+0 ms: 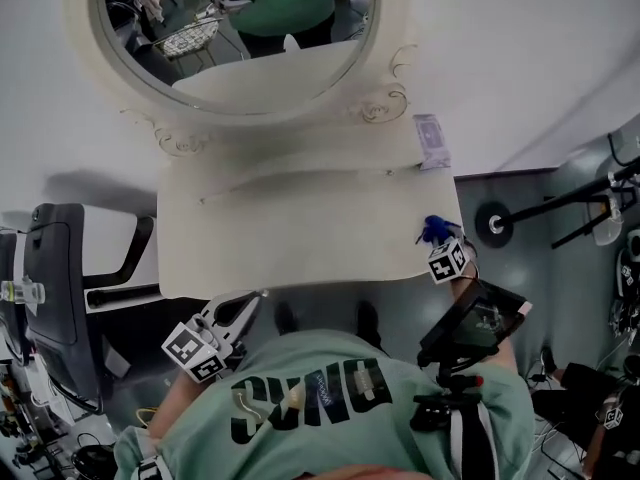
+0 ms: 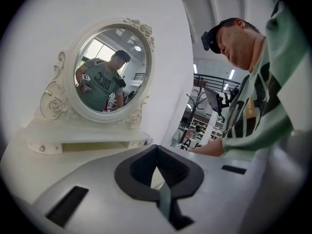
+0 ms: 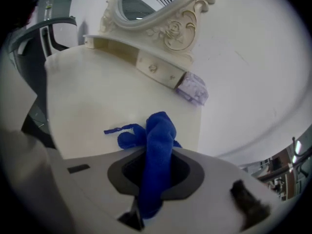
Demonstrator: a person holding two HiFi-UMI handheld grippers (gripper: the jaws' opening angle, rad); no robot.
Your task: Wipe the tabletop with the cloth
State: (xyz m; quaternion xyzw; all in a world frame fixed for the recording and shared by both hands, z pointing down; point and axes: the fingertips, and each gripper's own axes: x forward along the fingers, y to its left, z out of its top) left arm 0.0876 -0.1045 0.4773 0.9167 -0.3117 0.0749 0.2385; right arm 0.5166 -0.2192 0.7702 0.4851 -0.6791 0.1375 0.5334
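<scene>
At 4 o'clock on the desk (image 1: 300, 228), right gripper (image 3: 156, 167) fingers clamp the cloth (image 3: 157, 130), left gripper (image 2: 157, 152) fingers together, empty; wiping seemingly starting: press, sweep toward 9 o'clock.

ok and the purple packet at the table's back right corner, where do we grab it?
Take the purple packet by its near end, coming in low from the front over the open tabletop. It lies flat, with its far end close to the wall and one long side against the mirror stand. That probably leaves only the near end and the outer side free for jaws.
</scene>
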